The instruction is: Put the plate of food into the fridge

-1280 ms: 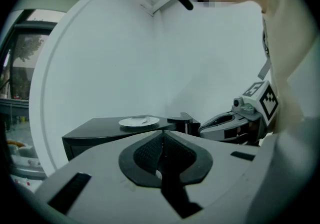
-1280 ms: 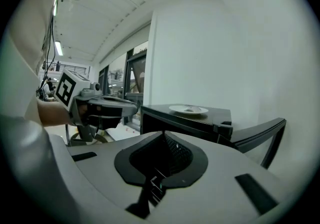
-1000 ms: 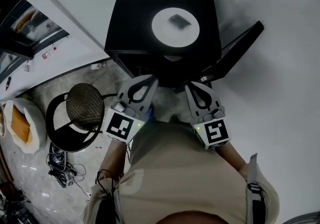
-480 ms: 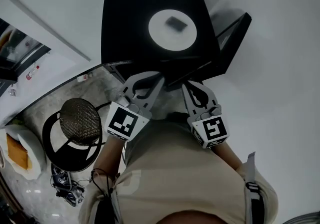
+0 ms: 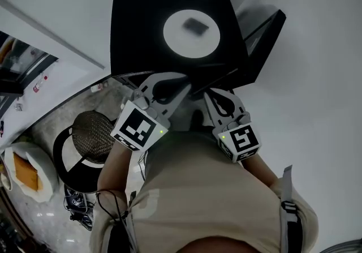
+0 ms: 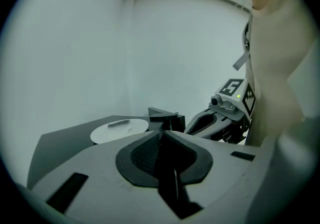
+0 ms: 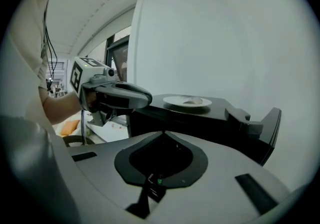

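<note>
Found the white plate [image 5: 191,34] sitting on the flat black top of the fridge [image 5: 141,20], not inside it, with a small dark piece of food [image 5: 196,26] lying near the plate's middle. Showed the fridge as a low black box set against a white wall [image 5: 317,76], its door [image 5: 266,39] swung open at the right in the head view. Caught the left hand-held gripper [image 5: 184,82] at the fridge's front top edge, apart from the plate, jaws pressed together with nothing between them; could not tell contact with that edge. Placed the right hand-held gripper [image 5: 211,94] just beside the left one, in front of the open fridge and near the door, jaws likewise closed and empty. Showed both held close in front of the person's beige shirt [image 5: 198,189]. Took in, from the right gripper view, the plate lying beyond the left hand-held gripper, farther back on the fridge top. At the head view's left, showed a round stool [image 5: 93,130] with a dark mesh seat standing on a pale stone floor [image 5: 34,218], a tangle of cables [image 5: 76,198] beside its base, and a white tub [image 5: 45,164] holding something orange nearer the frame's edge.
</note>
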### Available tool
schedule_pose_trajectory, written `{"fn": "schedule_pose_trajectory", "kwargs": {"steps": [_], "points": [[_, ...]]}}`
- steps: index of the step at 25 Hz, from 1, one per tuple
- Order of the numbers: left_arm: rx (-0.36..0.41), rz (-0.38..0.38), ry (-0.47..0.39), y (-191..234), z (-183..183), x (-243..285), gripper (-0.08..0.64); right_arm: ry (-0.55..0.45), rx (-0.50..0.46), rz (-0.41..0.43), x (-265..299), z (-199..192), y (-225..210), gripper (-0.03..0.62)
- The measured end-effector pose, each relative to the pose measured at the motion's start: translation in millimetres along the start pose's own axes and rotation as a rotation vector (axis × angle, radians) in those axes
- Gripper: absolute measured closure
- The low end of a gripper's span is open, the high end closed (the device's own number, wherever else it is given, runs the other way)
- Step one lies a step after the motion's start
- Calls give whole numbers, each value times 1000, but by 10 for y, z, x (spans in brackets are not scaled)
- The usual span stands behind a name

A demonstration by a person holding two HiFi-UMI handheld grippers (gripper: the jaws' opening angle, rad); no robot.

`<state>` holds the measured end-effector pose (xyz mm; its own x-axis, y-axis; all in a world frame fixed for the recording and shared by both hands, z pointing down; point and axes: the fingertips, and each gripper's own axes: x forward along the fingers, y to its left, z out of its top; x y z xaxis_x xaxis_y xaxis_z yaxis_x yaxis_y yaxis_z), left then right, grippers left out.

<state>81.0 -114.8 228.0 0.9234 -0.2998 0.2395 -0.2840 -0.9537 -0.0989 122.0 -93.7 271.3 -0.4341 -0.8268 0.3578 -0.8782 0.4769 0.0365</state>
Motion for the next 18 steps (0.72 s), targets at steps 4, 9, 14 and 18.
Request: {"fn": "schedule_pose_trajectory", "kwargs": {"steps": [4,9,14,18], "points": [[57,39,13,110,89,67,537,-16,0,28,20,20,-95,568],[130,19,112,176,100,130,375,-23,4,59,61,72,-228,567],[278,39,226,222,27,265,268,-25,1,86,93,77,-284,567],[405,52,345,318,-124,402,256,-28,-1,101,98,88,-283,568]]}}
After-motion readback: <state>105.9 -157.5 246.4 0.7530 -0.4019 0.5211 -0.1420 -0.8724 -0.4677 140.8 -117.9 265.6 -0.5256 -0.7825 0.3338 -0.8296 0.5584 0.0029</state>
